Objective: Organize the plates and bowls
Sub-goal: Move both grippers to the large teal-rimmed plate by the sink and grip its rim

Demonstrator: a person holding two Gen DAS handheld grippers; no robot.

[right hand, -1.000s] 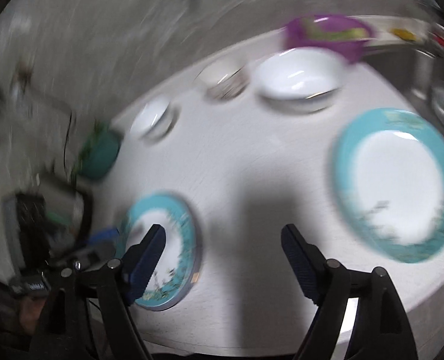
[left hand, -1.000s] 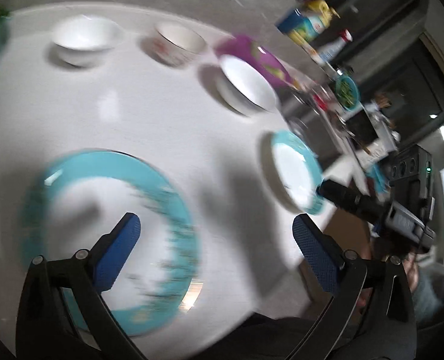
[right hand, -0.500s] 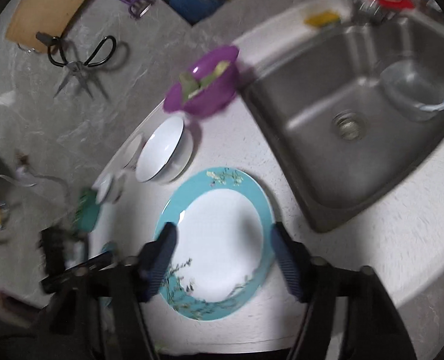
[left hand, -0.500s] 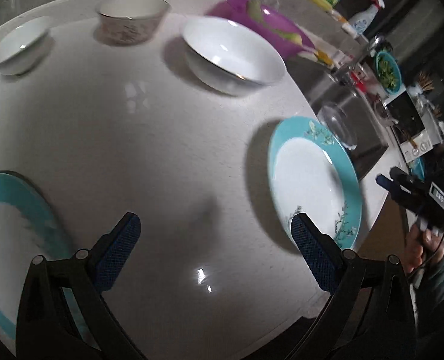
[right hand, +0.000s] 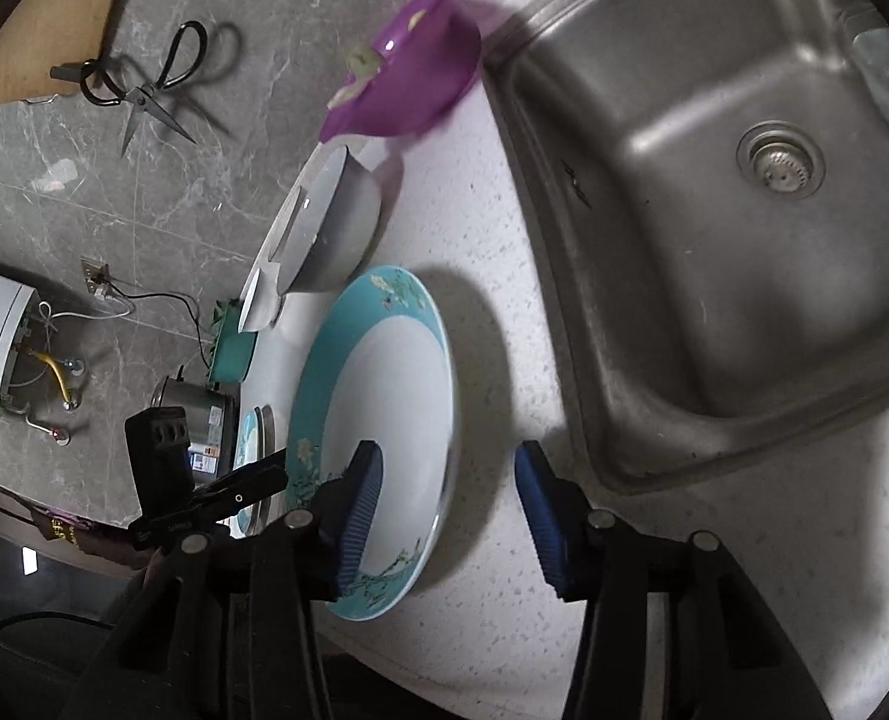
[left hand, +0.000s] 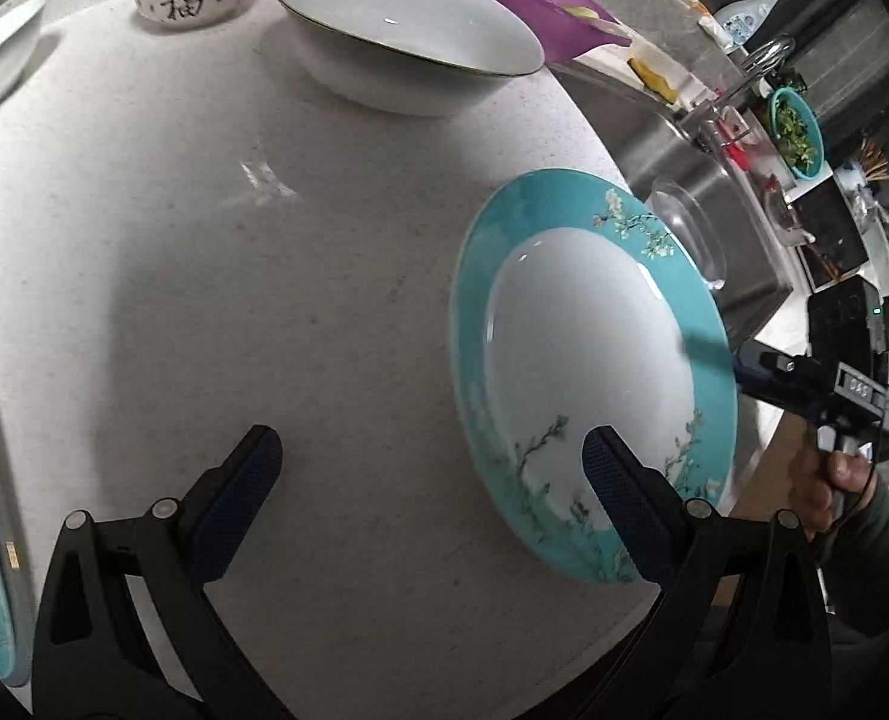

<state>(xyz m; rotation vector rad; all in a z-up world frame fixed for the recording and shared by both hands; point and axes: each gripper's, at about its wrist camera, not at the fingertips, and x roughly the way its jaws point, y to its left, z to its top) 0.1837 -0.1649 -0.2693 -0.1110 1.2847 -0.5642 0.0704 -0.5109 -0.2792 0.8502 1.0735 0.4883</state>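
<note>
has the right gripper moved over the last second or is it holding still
Yes. The right gripper has moved toward the sink: a second ago no sink showed in its view, and now its open tongs straddle the rim of the teal plate beside the basin.

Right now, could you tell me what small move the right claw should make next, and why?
Probably close on the teal-rimmed white plate: the right claw is open, one finger over the plate's white centre, the other outside its near rim.
</note>
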